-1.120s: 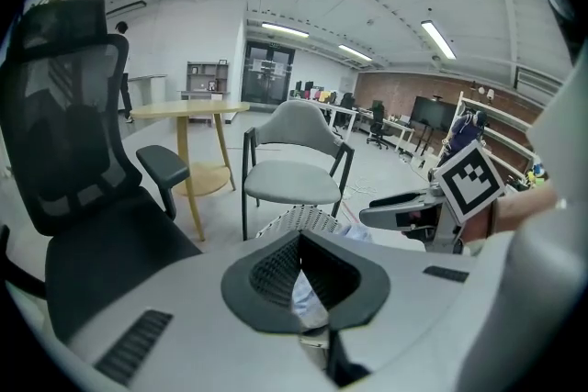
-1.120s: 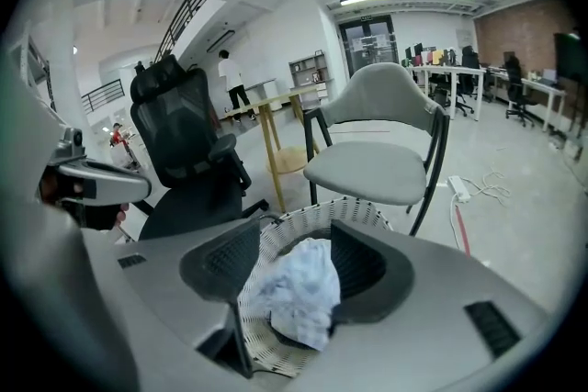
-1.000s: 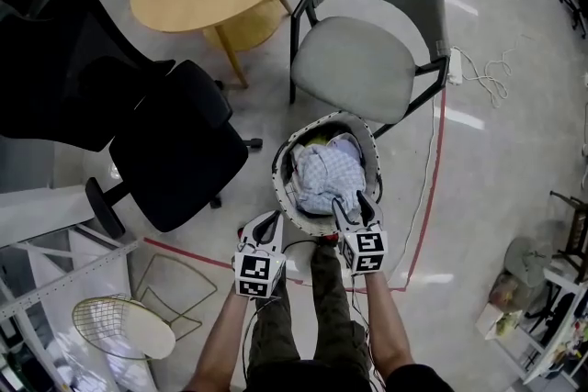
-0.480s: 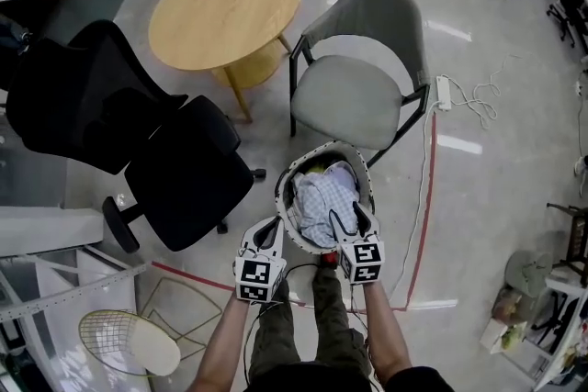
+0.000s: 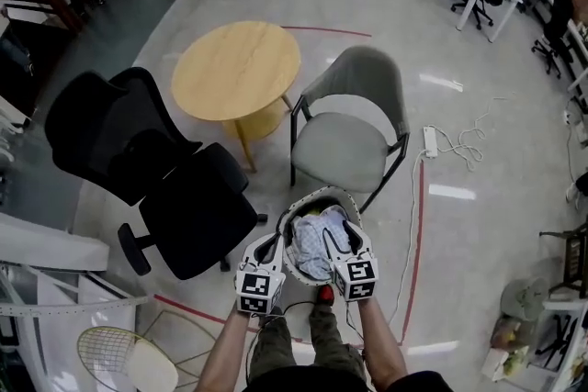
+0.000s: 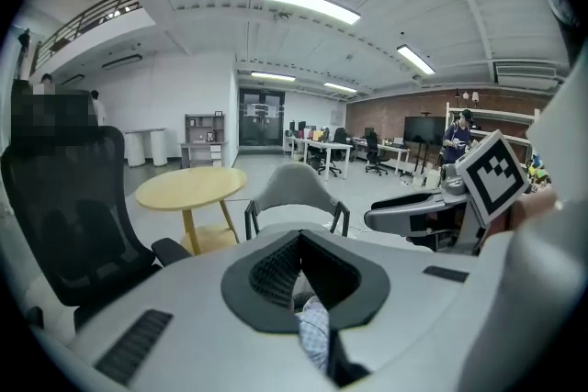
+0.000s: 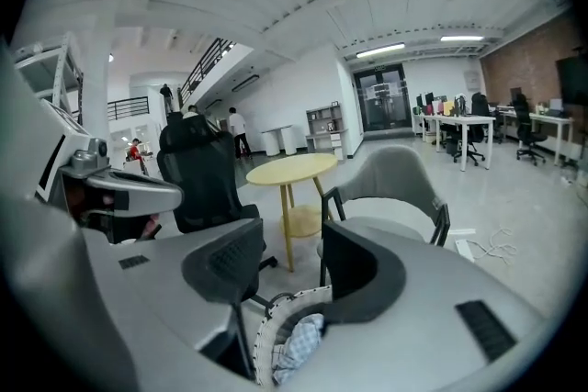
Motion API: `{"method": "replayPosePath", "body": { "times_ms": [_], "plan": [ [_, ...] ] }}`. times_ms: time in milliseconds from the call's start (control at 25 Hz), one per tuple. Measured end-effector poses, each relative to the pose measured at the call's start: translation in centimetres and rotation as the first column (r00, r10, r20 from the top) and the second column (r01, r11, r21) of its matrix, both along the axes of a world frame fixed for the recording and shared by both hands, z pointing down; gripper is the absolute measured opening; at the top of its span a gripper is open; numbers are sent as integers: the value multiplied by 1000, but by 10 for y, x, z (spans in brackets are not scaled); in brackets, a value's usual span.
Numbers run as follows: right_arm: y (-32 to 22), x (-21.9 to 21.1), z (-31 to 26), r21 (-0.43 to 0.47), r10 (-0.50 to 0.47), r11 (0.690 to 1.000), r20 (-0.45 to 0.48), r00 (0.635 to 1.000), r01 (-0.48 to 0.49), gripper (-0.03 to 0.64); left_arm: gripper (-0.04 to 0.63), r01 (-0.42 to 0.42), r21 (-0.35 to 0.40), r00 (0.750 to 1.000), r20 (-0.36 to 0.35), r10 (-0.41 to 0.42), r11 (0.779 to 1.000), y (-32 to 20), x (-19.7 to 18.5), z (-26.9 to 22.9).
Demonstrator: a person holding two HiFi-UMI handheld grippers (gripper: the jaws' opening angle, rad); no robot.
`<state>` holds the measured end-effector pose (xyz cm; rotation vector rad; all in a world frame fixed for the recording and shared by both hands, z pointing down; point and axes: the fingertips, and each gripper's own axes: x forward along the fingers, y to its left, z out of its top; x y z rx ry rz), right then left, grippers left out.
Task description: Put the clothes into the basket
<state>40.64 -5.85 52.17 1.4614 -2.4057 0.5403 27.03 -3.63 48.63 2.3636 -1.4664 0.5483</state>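
From up top, my left claw (image 5: 271, 243) and right claw (image 5: 349, 232) cover the near rim of the basket (image 5: 322, 191). The right one's jaws have just been closing, with nothing pressed between them. The checked cloth (image 5: 317, 245) buries the basket's floor and most of a yellow-green piece (image 5: 310, 218), so I can't say what that is. Along the left claw, the pads (image 6: 274, 273) meet at the tips; whether they pinch anything I can't tell. The right claw's view cuts the basket off at the bottom edge. A small red thing (image 5: 323, 294) below the basket is too small to name.
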Motion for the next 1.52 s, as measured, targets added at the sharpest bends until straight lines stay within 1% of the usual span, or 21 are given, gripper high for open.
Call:
{"method": "replayPosePath", "body": {
  "times_ms": [40, 120, 280, 560, 720, 840, 1000, 1160, 1320, 1520],
  "plan": [
    [-1, 0, -11, 20, -4, 1000, -4, 1000, 4, 212, 7, 2, 16, 1000, 1, -2, 1000, -1, 0, -10],
    [-3, 0, -33, 64, -3, 998, -7, 1000, 3, 156, 6, 1, 46, 1000, 3, -1, 999, -2, 1, -27],
    [-1, 2, -70, 127, -11, 992, -3, 1000, 12, 129, 7, 7, 91, 1000, 0, -7, 996, 1, 4, -53],
    [18, -3, -113, 195, -42, 980, 3, 999, 41, 61, 6, 34, 162, 999, 3, -35, 986, 16, 0, -94],
    [28, -4, -133, 238, -63, 969, 6, 998, 60, 51, 6, 47, 189, 999, 9, -49, 981, 27, -3, -108],
    [33, -6, -143, 278, -72, 958, 7, 997, 67, 46, 6, 53, 208, 999, -2, -54, 977, 34, -6, -115],
    [42, -3, -157, 313, -85, 947, 10, 996, 78, 43, 7, 73, 217, 997, 17, -78, 973, 44, -14, -121],
    [56, -4, -180, 319, -98, 945, 47, 994, 78, 43, 6, 85, 255, 996, 5, -90, 963, 53, -15, -132],
    [66, -5, -186, 343, -111, 934, 12, 994, 100, 43, 6, 87, 280, 996, -2, -90, 956, 62, -17, -138],
    [76, -11, -176, 329, -136, 936, 0, 991, 128, 43, 6, 101, 296, 994, 13, -110, 950, 67, -27, -143]
  ]
}}
